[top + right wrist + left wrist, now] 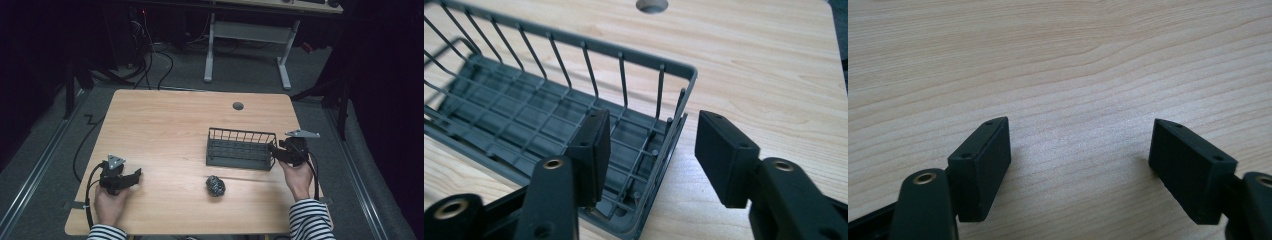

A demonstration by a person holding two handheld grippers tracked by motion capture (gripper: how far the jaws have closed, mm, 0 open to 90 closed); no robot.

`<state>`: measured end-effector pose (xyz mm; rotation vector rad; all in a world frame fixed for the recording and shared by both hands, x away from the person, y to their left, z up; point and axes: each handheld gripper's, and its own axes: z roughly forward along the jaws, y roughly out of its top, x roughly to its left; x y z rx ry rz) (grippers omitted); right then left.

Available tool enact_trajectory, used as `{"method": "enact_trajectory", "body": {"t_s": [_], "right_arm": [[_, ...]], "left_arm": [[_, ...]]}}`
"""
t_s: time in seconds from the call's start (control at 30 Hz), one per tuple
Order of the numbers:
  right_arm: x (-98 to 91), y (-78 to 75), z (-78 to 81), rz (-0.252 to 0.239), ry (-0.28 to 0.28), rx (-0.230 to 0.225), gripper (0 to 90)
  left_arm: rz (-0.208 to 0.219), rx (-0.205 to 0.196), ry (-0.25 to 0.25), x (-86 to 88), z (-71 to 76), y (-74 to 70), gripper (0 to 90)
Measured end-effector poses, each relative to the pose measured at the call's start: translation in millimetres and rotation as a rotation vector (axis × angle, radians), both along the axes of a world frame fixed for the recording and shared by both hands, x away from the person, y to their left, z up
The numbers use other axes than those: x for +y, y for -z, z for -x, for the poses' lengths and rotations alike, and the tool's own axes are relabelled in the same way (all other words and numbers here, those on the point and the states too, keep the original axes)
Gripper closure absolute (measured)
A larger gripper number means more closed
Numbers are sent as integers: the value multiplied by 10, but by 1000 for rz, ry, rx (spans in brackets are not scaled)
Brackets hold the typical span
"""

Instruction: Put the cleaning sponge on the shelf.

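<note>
A grey wire basket (241, 148) is set right of centre on the wooden tabletop (165, 125). The right gripper (651, 150) is held with its jaws spread astride the basket's end wall, nothing clamped. The basket seems empty. A dark crumpled ball (215, 185), perhaps foil, lies just before it. The left gripper (1079, 167) is held wide open over bare wood.

A grey wire basket (241, 148) stands upright at the table's right. A crumpled dark ball (215, 185) (material unclear) lies just nearer.
</note>
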<state>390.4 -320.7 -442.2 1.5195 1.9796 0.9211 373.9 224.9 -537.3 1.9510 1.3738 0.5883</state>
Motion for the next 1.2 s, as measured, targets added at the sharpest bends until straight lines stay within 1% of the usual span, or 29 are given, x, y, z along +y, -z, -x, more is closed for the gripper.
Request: {"method": "enact_trajectory", "body": {"t_s": [0.13, 0.17, 0.3, 0.33, 0.37, 0.43, 0.47, 0.5, 0.53, 0.6, 0.63, 0.67, 0.73, 0.77, 0.8, 0.83, 0.87, 0.9, 0.93, 1.0, 1.07, 1.1, 1.13, 1.17, 1.2], "right_arm": [[-46, -55, 59, -16, 7, -22, 460], [-63, -93, 95, -20, 8, -41, 459], [-87, -162, 175, -43, -1, -75, 460], [-87, -162, 175, -43, -1, -75, 460], [-78, -191, 230, -52, -7, -84, 460], [-74, -198, 245, -52, -14, -91, 460], [-63, -209, 269, -55, -20, -94, 460], [-33, -231, 312, -55, -42, -106, 461], [-33, -231, 312, -55, -42, -106, 461], [13, -256, 369, -54, -69, -118, 462], [36, -266, 397, -60, -81, -125, 462], [81, -284, 457, -74, -102, -134, 463], [120, -288, 509, -93, -125, -145, 462], [120, -288, 509, -93, -125, -145, 462], [147, -282, 538, -103, -140, -143, 461], [223, -250, 601, -104, -173, -141, 459], [223, -250, 601, -104, -173, -141, 459], [276, -223, 647, -108, -196, -136, 456], [303, -209, 672, -111, -206, -136, 454], [331, -194, 694, -114, -214, -137, 451], [400, -153, 733, -111, -235, -129, 443], [446, -120, 747, -117, -253, -117, 432], [446, -120, 747, -117, -253, -117, 432], [508, -84, 770, -105, -269, -115, 427], [525, -71, 778, -109, -277, -115, 426]], "left_arm": [[0, 0, 0, 0, 0, 0, 252], [0, 0, 0, 0, 0, 0, 252], [0, 0, 0, 0, 0, 0, 252], [0, 0, 0, 0, 0, 0, 252], [0, 0, 0, -1, 0, 0, 252], [0, 0, 0, -1, 0, 0, 252], [0, 0, 0, -1, 0, 0, 252], [0, 0, 0, -1, 0, 0, 252], [0, 0, 0, -1, 0, 0, 253], [0, 0, 0, -1, 1, 0, 252], [-1, 0, 0, -1, 1, 0, 252], [-1, 0, 0, -2, 1, 0, 252], [-1, 0, 1, -4, 4, 0, 252], [-1, 0, 1, -4, 4, 0, 253], [0, 0, 1, -4, 3, 0, 253], [0, 0, 1, -4, 3, 0, 252], [0, 0, 1, -4, 3, 0, 252], [0, 0, 1, -4, 4, 0, 252], [0, 0, 1, -4, 4, 0, 252], [0, 0, 1, -4, 4, 0, 252], [0, 0, 1, -4, 4, 0, 253], [0, 0, 2, -4, 3, 0, 253], [0, 0, 2, -4, 3, 0, 253], [0, 0, 1, -4, 4, 0, 252], [0, 0, 1, -4, 4, 0, 253]]}}
